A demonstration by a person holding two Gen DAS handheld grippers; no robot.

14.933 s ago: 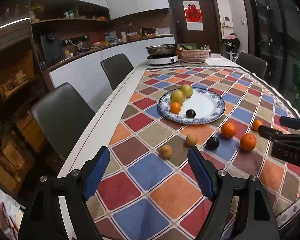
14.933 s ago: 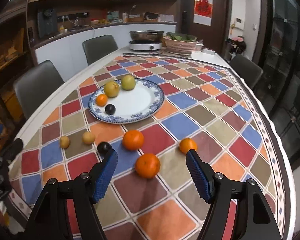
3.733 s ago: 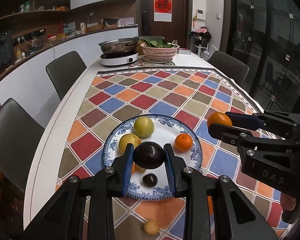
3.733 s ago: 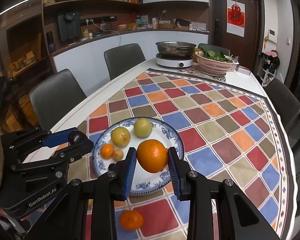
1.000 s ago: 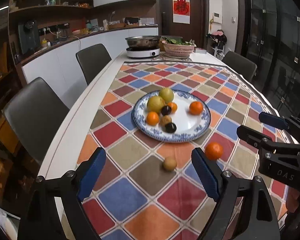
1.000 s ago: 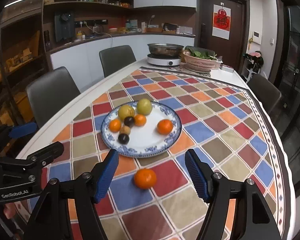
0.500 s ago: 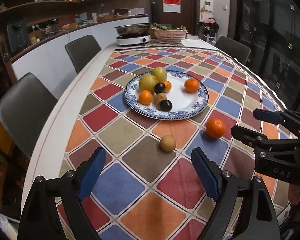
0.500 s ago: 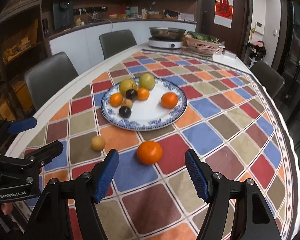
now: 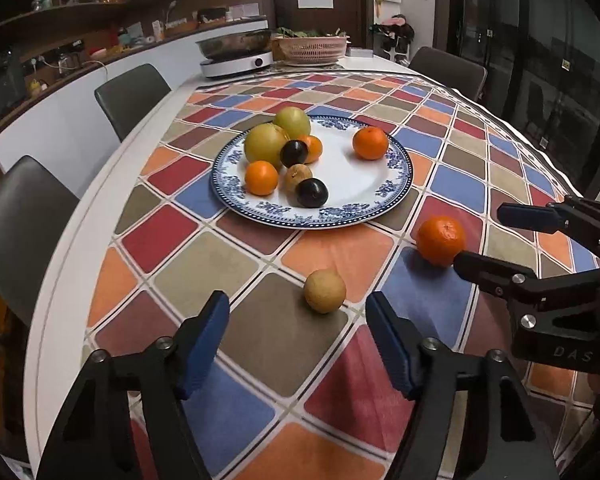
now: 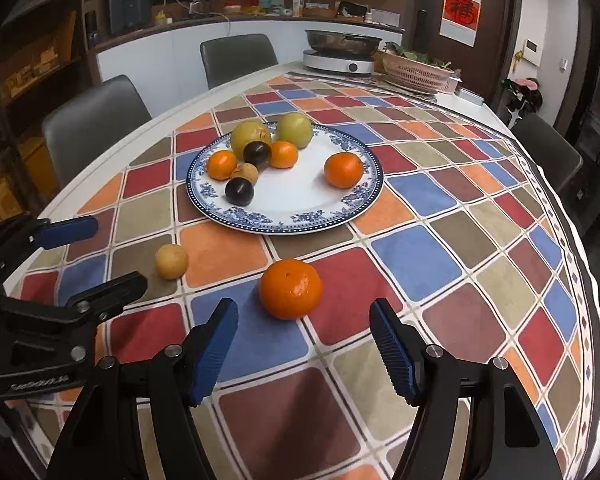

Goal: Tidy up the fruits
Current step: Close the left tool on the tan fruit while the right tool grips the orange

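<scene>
plate: holds 7 fruits
small tan fruit: on the tablecloth, just ahead of the left gripper, jaws wide apart

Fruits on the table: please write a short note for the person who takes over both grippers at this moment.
Left gripper: open, empty, aimed at the small tan fruit on the tablecloth.
Right gripper: open, empty, aimed at the orange on the cloth.
Done: the blue-rimmed plate holds eight fruits: two yellow-green ones, three oranges, two dark plums and one small tan fruit.
Left: only the tan fruit and the orange lie off the plate, both on its near side. Probably grasp each with the gripper in front of it and set them on the free white part of the plate.
</scene>
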